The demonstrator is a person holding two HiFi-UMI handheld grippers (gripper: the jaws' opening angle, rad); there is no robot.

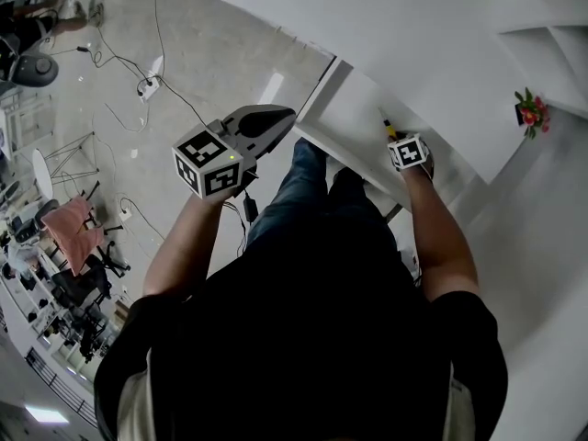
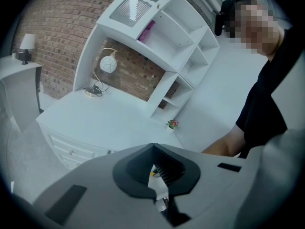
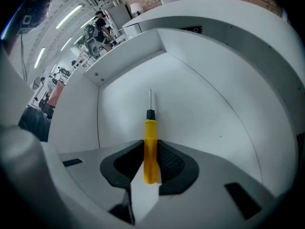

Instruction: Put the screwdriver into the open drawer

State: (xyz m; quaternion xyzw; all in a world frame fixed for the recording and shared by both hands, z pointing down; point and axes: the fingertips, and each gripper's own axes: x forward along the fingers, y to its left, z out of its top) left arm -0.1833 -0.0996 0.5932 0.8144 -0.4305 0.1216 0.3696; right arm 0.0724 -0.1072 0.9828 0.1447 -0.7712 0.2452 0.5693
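Observation:
A screwdriver with a yellow handle [image 3: 150, 149] and a thin metal shaft is held between the jaws of my right gripper [image 3: 150, 144], which is shut on the handle. It points into the white open drawer [image 3: 200, 113], over the drawer's floor. In the head view the right gripper [image 1: 397, 138] is at the drawer [image 1: 354, 118] with the yellow handle [image 1: 390, 130] just showing ahead of the marker cube. My left gripper [image 1: 278, 118] is held up to the left of the drawer, jaws shut with nothing in them; the left gripper view shows its tips [image 2: 153, 147] meeting.
The white desk top [image 1: 386, 26] lies beyond the drawer, with a small flower pot [image 1: 530, 113] at its right and a shelf unit [image 2: 176, 46] and lamp [image 2: 107, 63] behind. The person's legs [image 1: 303, 191] are under the drawer. Cables [image 1: 147, 85] run over the floor at left.

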